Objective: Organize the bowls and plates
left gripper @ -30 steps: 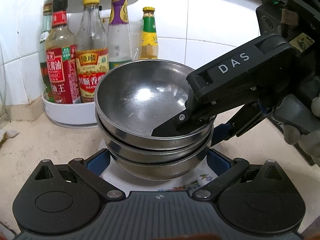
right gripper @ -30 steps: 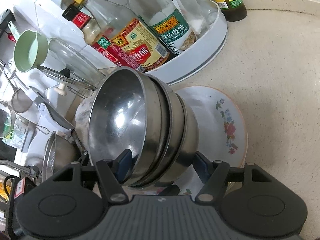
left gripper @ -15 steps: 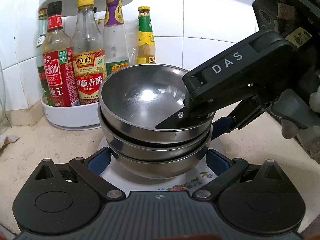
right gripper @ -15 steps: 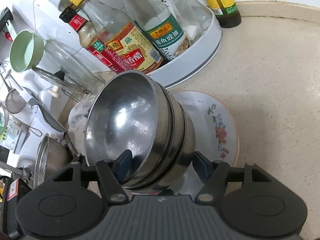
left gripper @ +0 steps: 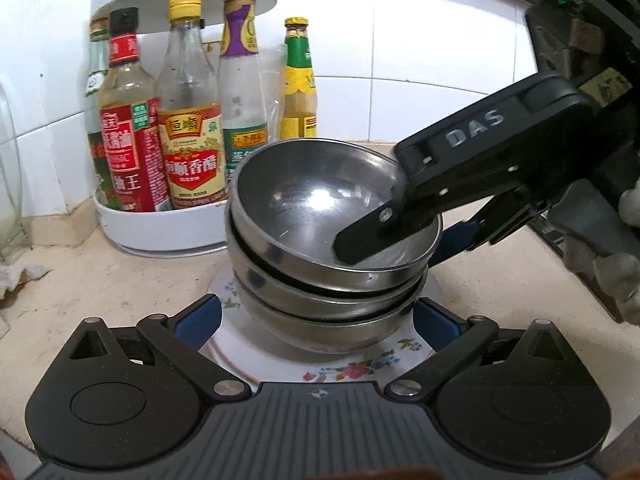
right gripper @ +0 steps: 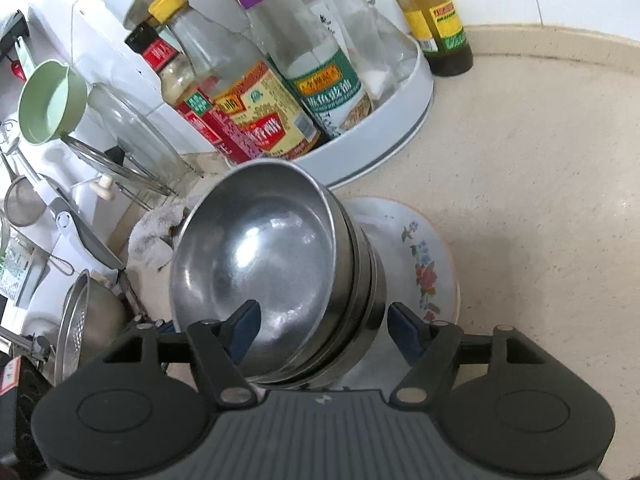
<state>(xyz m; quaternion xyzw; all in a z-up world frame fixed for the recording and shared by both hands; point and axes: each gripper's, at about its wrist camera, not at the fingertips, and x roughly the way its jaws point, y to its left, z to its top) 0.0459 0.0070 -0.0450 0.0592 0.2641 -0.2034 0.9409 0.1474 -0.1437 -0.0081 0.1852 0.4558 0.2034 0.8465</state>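
Three nested steel bowls [left gripper: 332,236] stand stacked on a white floral plate [left gripper: 352,364] on the beige counter. My left gripper [left gripper: 316,316] is open, one finger on each side of the plate's near edge. My right gripper [right gripper: 320,320] is open and straddles the rim of the bowl stack [right gripper: 280,280]: one finger lies inside the top bowl, the other outside by the plate [right gripper: 424,264]. In the left wrist view the right gripper [left gripper: 404,236] reaches in from the right over the top bowl's rim.
A white turntable rack [left gripper: 160,228] of sauce bottles [left gripper: 192,120] stands behind the bowls against the tiled wall. A yellow-capped bottle [right gripper: 436,20] stands on the counter beside it. A glass lid, green ladle [right gripper: 48,104], strainers and a cloth [right gripper: 156,232] lie left of the stack.
The left view has backed off and risen slightly, so the bowls look farther away. The right gripper has slid a little along the stack's rim. Both grippers stay open.
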